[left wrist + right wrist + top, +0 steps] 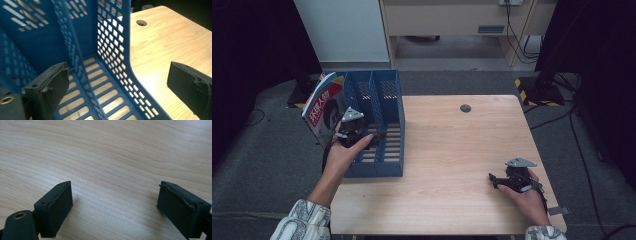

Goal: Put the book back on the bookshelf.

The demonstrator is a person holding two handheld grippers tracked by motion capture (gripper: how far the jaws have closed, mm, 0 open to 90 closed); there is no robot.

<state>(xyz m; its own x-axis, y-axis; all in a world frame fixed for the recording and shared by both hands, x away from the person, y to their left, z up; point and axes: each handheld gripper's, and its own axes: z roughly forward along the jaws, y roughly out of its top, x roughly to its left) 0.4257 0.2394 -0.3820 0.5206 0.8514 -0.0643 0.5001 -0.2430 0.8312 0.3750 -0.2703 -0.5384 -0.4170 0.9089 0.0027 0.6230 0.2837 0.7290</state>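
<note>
**Magazine standing in the file rack, both tools released**

Pale wood is covering the counter (452, 150), which is standing on grey carpet with dark curtains hanging on either side; one blue file rack (379, 122) is sitting at the counter's left edge, its open front facing the near edge, probably so that things can be slid in from the person's side. One magazine (324, 107) is leaning in the rack's outermost left slot, tilting outward past the counter's left edge; the other slots are showing bare slatted floor. The left tool (362, 135) is hovering inside the rack's front, just beside the magazine; its jaws are standing wide apart, gripping nothing, straddling the perforated right wall (112, 47) with one jaw inside and one over the bare counter; it looks like the magazine is already filed. The right tool (504, 181) is resting near the counter's right near corner, well apart from the rack, jaws likewise spread and holding nothing, seemingly idling out of the way. One round cable hole (465, 108) is sitting near the far edge.
</note>
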